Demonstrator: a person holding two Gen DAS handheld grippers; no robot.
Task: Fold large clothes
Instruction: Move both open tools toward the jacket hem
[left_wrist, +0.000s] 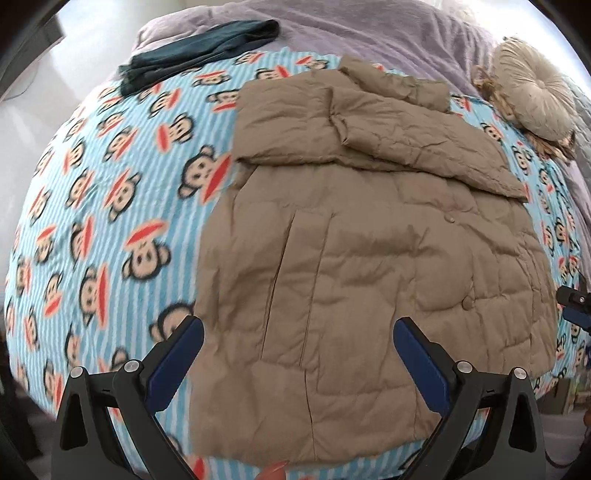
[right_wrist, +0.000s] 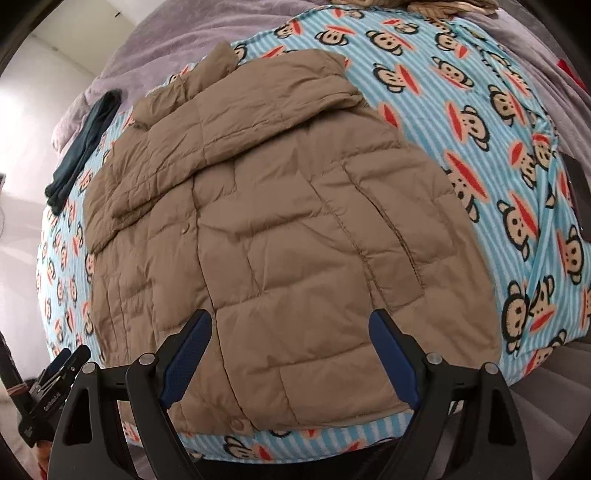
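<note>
A tan quilted puffer jacket lies flat on a bed, its sleeves folded across the chest; it also shows in the right wrist view. My left gripper is open and empty, hovering above the jacket's hem on its left side. My right gripper is open and empty, hovering above the hem toward the jacket's right side. The right gripper's edge shows at the far right of the left wrist view. The left gripper shows at the lower left of the right wrist view.
A blue striped blanket with monkey faces covers the bed, over a lilac bedspread. A dark teal folded garment lies at the far left. A round beige cushion sits at the far right. A dark object lies at the bed's right edge.
</note>
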